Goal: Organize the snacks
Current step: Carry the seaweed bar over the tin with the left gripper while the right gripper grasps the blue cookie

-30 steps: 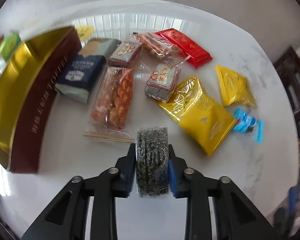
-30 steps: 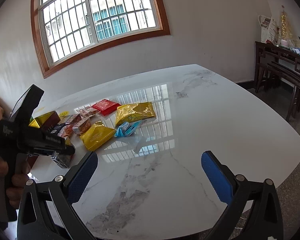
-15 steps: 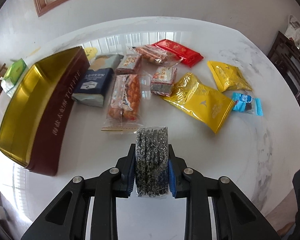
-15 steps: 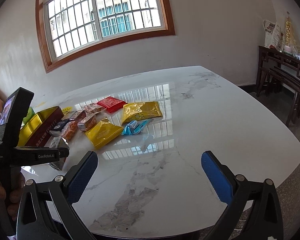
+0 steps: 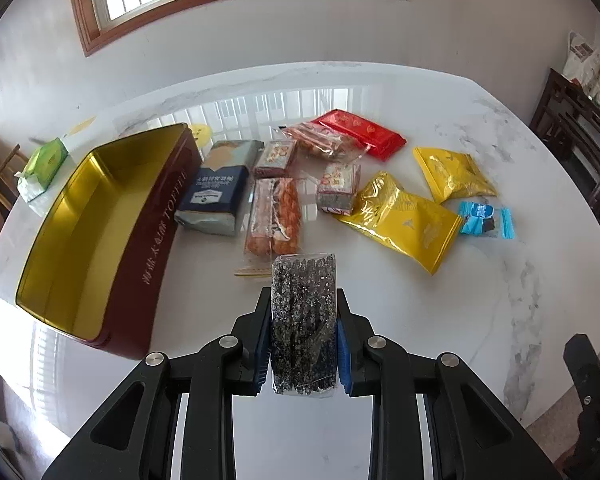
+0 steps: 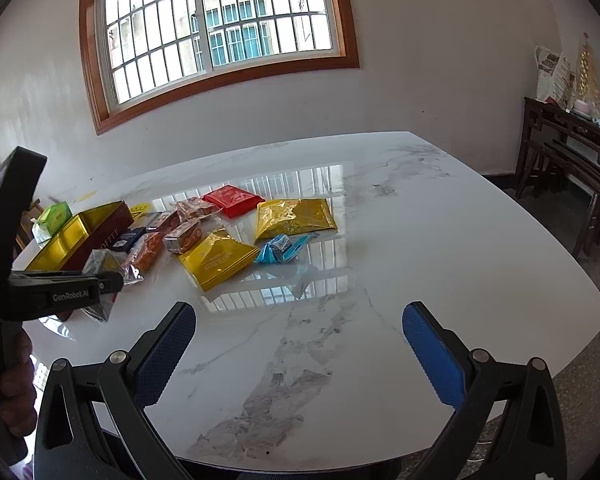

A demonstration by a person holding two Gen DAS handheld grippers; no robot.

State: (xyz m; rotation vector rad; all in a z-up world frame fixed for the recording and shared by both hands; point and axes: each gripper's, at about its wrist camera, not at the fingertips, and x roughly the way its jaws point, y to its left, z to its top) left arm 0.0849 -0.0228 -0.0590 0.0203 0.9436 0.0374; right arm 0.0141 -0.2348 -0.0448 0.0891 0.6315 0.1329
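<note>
Now the left tongs (image 5: 303, 340) squeeze a clear plastic packet of dark speckled snack (image 5: 303, 320), held up above the white marble surface (image 5: 440, 320), near the long gold tin box (image 5: 92, 232). It looks light, crinkly and easy to crush, so hold its sides softly. The right tongs (image 6: 298, 356) are wide and hold nothing.

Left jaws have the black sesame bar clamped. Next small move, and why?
Probably carry the clear-wrapped black sesame bar leftward over the open gold-lined maroon tin. The left gripper holds it above the white marble table, and the tin looks empty.
</note>
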